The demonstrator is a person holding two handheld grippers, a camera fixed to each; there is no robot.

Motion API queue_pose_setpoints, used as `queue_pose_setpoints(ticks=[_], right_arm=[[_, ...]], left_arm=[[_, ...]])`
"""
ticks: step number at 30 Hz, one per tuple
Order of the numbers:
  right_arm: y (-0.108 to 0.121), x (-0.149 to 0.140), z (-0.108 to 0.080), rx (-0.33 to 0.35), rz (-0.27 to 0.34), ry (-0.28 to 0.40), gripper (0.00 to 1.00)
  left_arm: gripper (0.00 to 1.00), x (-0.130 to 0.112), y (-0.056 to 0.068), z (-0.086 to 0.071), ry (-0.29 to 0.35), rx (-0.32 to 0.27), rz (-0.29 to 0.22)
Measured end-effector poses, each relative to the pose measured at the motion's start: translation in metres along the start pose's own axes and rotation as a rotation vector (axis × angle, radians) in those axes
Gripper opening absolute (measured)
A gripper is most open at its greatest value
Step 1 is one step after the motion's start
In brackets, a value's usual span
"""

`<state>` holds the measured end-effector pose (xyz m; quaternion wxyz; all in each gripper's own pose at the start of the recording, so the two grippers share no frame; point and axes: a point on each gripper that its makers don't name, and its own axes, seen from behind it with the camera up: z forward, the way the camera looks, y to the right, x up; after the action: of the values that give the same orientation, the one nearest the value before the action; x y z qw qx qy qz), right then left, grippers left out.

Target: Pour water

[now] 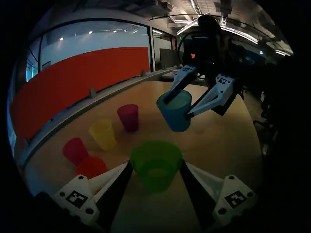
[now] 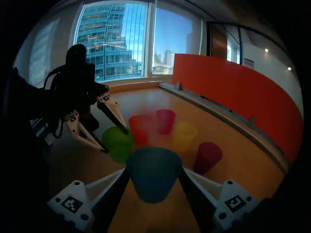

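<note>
left gripper (image 1: 156,166): clamped on green cup (image 1: 155,176) | right gripper (image 2: 153,170): clamped on blue cup (image 2: 152,182) | pour: blue rim should be centred over green mouth first — then tipped slowly

An orange wall panel (image 1: 77,77) runs along the frame's left above a pale wooden table (image 1: 217,141). Bright tall windows (image 2: 112,42) sit upper left. Strip lights (image 1: 238,34) overhead, possibly fluorescent.

Six cups total: one green cup (image 1: 156,171), one blue cup (image 1: 175,112), one yellow cup (image 1: 103,134), one purple cup (image 1: 128,116), plus two reds, a darker red cup (image 1: 74,150) and a brighter red cup (image 1: 91,167). Two grippers, the left hand-held gripper (image 1: 156,165) and the right hand-held gripper (image 2: 153,169), two fingers each. Just one desk (image 1: 217,136).
</note>
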<state>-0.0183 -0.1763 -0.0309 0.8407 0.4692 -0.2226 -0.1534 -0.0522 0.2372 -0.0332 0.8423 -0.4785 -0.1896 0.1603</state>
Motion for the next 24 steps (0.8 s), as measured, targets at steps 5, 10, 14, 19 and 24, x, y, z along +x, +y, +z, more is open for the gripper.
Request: queue_pose_setpoints(ticks=[5, 10, 14, 19, 24], right_arm=[[-0.001, -0.011, 0.003, 0.001, -0.001, -0.021, 0.91], [-0.002, -0.023, 0.005, 0.006, 0.004, -0.044, 0.91], [-0.003, -0.033, 0.006, 0.009, 0.010, -0.064, 0.91], [-0.004, -0.043, 0.009, 0.014, 0.017, -0.084, 0.91], [-0.007, -0.051, 0.011, 0.018, 0.014, -0.101, 0.91]], left_arm=[[0.86, -0.003, 0.000, 0.002, -0.015, -0.004, 0.005], [0.86, -0.006, 0.001, 0.004, -0.027, -0.012, 0.010], [0.86, -0.008, 0.002, 0.005, -0.037, -0.016, 0.019], [0.86, -0.010, 0.002, 0.007, -0.046, -0.018, 0.025], [0.86, -0.012, 0.001, 0.008, -0.050, -0.019, 0.021]])
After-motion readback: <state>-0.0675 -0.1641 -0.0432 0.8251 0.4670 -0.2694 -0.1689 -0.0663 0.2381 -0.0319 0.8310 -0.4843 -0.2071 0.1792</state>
